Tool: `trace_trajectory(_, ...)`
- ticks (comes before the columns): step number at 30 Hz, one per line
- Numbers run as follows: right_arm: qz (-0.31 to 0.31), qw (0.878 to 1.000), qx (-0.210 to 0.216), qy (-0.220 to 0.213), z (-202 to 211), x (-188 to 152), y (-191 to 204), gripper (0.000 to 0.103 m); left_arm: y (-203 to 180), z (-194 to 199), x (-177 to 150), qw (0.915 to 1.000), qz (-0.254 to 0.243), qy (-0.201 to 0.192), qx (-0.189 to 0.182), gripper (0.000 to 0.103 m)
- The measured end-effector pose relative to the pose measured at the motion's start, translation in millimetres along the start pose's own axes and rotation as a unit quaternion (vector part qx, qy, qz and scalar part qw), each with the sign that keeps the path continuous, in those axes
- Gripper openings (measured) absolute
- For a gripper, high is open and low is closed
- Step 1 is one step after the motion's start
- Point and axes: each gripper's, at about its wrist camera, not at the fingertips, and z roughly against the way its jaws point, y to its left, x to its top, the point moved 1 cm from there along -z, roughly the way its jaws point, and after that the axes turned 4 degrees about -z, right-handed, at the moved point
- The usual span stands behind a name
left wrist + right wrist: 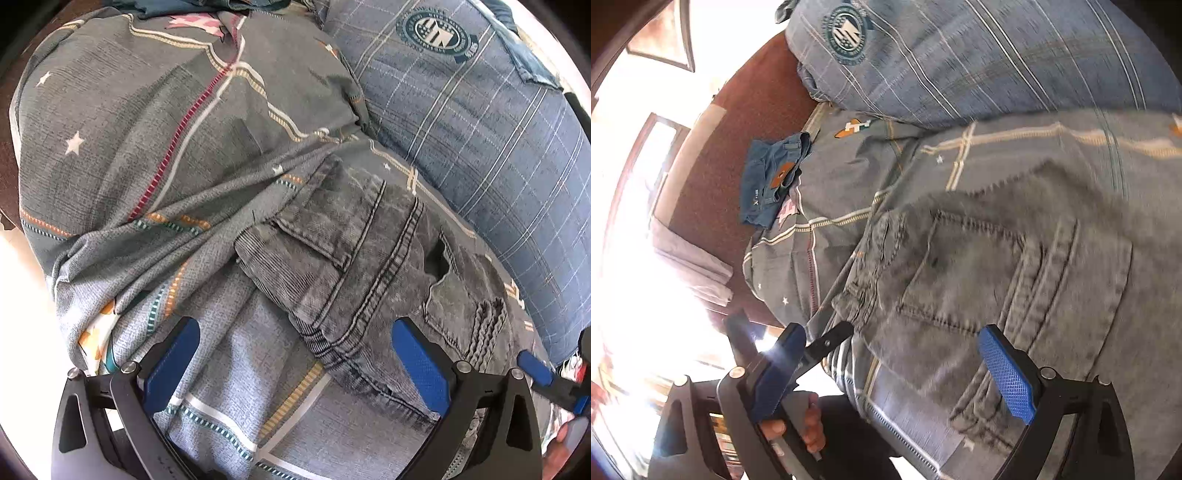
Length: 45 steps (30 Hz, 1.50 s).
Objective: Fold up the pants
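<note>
Grey washed jeans [369,266] lie folded on a patterned grey bedsheet [147,147], back pocket and waistband up. My left gripper [295,363] is open just above the jeans' near edge, its blue pads on either side of the waistband. The jeans also show in the right wrist view [997,266], blurred. My right gripper [890,373] is open over the jeans' near end, empty. The right gripper's tip shows at the left wrist view's right edge [535,369].
A blue plaid pillow [480,110] lies beyond the jeans. A folded pair of blue jeans [772,181] sits at the bed's far edge, by a brown floor [746,110]. The bed edge runs along the left, bright glare beyond it.
</note>
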Motion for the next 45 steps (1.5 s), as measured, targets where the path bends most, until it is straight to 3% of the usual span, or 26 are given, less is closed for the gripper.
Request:
trace_trajectory(9, -0.01, 1.0, -0.014, 0.013, -12.6, 4.9, 5.1, 0.096, 4.4, -6.6, -2.7, 1.0, 0.004, 0.008, -0.004, 0.103)
trace_trajectory(10, -0.011, 0.999, -0.027, 0.02, -19.8, 6.7, 1.5, 0.097, 6.3, -8.7, -1.9, 0.9999, 0.006, 0.011, -0.008, 0.103)
trace_trajectory(12, -0.038, 0.991, -0.107, 0.071, -54.1, 10.2, -22.6, 0.097, 9.4, -11.2, 0.1, 0.9997, 0.014, 0.015, -0.014, 0.103)
trace_trajectory(17, -0.029, 0.995, -0.083, 0.039, -39.0, 17.1, 2.5, 0.101, 22.4, -11.6, 6.3, 0.9947, 0.045, 0.034, -0.086, 0.103)
trace_trajectory(21, -0.039, 0.995, -0.081, 0.04, -41.7, 13.5, -5.1, 0.101, 38.2, -19.5, 14.4, 0.9795, 0.107, 0.054, -0.162, 0.103)
trace_trajectory(23, -0.049, 0.994, -0.087, 0.054, -54.4, 6.9, -18.2, 0.101, 44.0, -25.1, 15.4, 0.9743, 0.131, 0.065, -0.171, 0.103)
trace_trajectory(25, -0.043, 0.995, -0.074, 0.042, -54.5, 4.2, -21.3, 0.102, 46.1, -30.4, 15.0, 0.9704, 0.141, 0.073, -0.182, 0.103)
trace_trajectory(37, -0.038, 0.997, -0.051, 0.042, -52.9, 0.3, -26.7, 0.102, 37.9, -46.2, 32.3, 0.9528, 0.166, 0.077, -0.242, 0.103)
trace_trajectory(42, -0.035, 0.997, -0.046, 0.042, -52.2, -0.1, -25.6, 0.102, 34.4, -57.1, 40.3, 0.9526, 0.173, 0.062, -0.242, 0.088)
trace_trajectory(45, -0.043, 0.997, -0.045, 0.042, -48.9, -0.2, -29.7, 0.102, 32.6, -61.1, 43.1, 0.9578, 0.167, 0.06, -0.226, 0.065)
